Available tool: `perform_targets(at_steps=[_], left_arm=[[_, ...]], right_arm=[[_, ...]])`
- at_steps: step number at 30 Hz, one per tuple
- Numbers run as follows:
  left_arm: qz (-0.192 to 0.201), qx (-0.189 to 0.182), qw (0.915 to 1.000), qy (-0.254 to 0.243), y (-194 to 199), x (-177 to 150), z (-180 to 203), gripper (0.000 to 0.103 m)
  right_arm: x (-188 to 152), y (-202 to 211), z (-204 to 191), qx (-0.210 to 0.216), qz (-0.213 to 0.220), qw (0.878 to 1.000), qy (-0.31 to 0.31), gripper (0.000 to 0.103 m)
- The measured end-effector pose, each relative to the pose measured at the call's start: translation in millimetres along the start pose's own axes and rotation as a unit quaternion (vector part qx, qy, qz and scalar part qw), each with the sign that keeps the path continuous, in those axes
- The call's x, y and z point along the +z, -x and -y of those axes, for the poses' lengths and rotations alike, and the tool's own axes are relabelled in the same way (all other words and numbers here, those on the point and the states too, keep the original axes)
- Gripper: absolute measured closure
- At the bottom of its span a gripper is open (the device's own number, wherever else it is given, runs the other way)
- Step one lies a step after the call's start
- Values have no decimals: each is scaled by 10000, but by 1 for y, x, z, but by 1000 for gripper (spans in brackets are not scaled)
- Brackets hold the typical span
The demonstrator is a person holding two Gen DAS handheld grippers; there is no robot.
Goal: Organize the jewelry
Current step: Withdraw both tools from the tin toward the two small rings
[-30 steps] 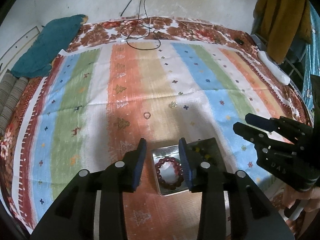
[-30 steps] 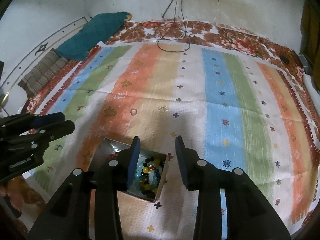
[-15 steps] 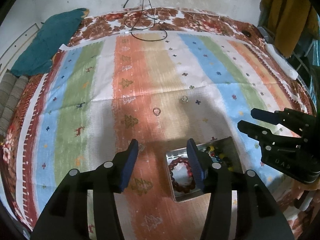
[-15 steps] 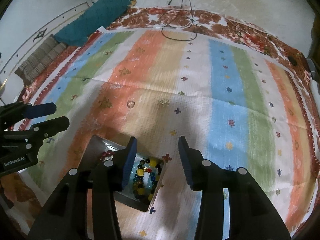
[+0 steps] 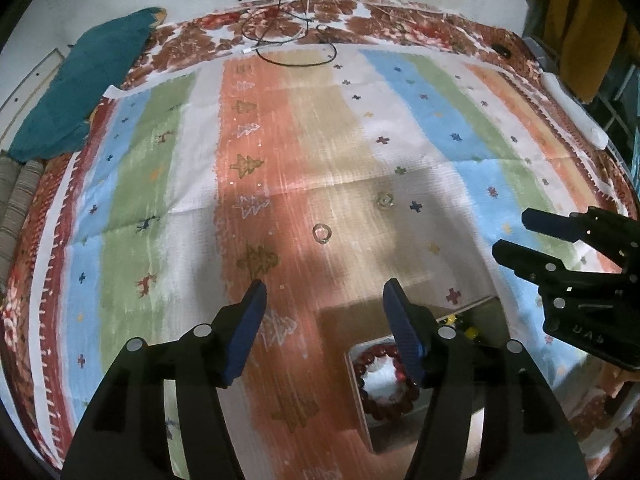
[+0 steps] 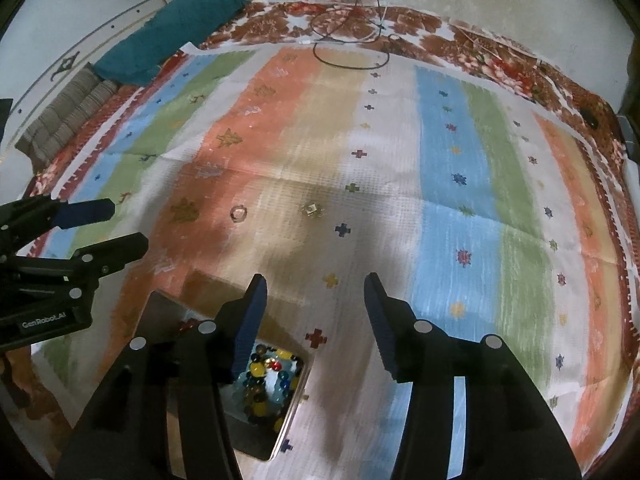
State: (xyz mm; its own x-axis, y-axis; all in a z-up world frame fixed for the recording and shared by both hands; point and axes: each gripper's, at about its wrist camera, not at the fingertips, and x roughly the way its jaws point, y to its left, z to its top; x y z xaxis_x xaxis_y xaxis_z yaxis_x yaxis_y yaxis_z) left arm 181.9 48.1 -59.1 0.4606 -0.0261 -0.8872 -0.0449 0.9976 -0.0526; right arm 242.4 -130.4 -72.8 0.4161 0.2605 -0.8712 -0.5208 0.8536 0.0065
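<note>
A metal tray (image 5: 362, 412) lies on the striped cloth; it holds a dark red bead bracelet (image 5: 380, 394) and a multicoloured bead bracelet (image 6: 266, 380). Two small rings lie on the cloth beyond it: a clear ring (image 5: 322, 233) (image 6: 238, 213) and a sparkly ring (image 5: 385, 200) (image 6: 312, 209). My left gripper (image 5: 324, 312) is open and empty, above the cloth just left of the tray. My right gripper (image 6: 314, 304) is open and empty, above the tray's right edge. Each gripper shows in the other's view, the right one (image 5: 520, 236) and the left one (image 6: 120, 224).
The striped cloth (image 5: 168, 168) covers a bed with a floral border. A teal cushion (image 5: 80, 84) lies at the back left. A black cable (image 5: 288, 40) loops at the back edge. Yellow clothing (image 5: 576, 24) hangs at the right.
Both grippers have opened wider and pulled back from the tray. The left gripper has shifted left of the tray; both bracelets stay in it.
</note>
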Motion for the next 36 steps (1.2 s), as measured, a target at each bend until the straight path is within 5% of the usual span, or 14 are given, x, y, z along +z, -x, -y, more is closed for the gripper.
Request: perform_targets(at_steps=[9, 36], left_arm=[[-200, -17, 9996, 214, -24, 11, -15, 42], [-500, 202, 9983, -237, -76, 30, -14, 42]], right_arm=[[10, -23, 0, 48, -93, 9999, 95, 49], [41, -78, 3, 75, -459, 9989, 86, 42]])
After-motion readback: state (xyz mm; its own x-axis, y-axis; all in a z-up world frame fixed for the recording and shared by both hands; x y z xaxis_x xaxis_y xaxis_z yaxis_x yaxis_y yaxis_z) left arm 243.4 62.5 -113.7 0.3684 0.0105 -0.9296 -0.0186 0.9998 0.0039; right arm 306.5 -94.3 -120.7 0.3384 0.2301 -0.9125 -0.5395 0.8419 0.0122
